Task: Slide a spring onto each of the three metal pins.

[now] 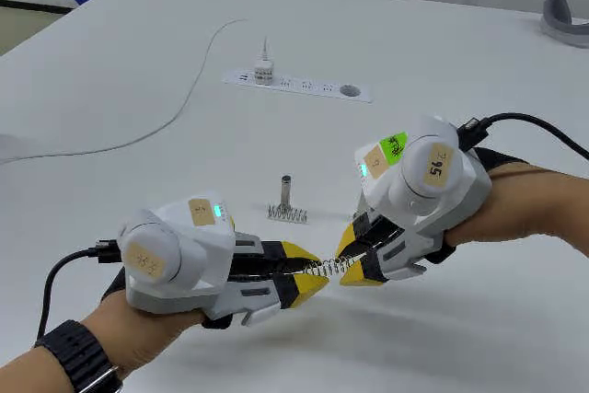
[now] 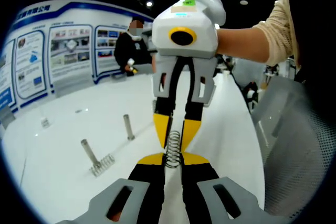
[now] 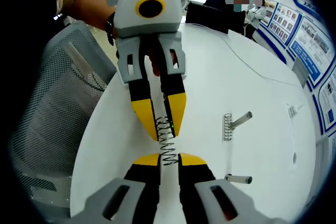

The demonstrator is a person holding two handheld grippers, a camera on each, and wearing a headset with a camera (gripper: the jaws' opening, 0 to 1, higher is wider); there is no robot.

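A small steel spring (image 1: 329,269) hangs stretched between my two grippers just above the white table (image 1: 442,135). The left gripper (image 1: 317,280) is shut on one end of it (image 2: 172,153), and the right gripper (image 1: 351,269) is shut on the other end (image 3: 168,150). I cannot tell whether a pin is inside it. Beyond them a metal pin (image 1: 286,189) stands upright, with a second spring (image 1: 287,214) lying at its base. The left gripper view has that pin (image 2: 89,151) and another bare pin (image 2: 127,127).
A white power strip (image 1: 304,86) with a plug (image 1: 264,69) and a thin cable (image 1: 175,108) lies farther back. A grey curved object (image 1: 563,20) sits at the far right corner. A mesh chair (image 3: 47,114) stands beside the table, and people stand behind.
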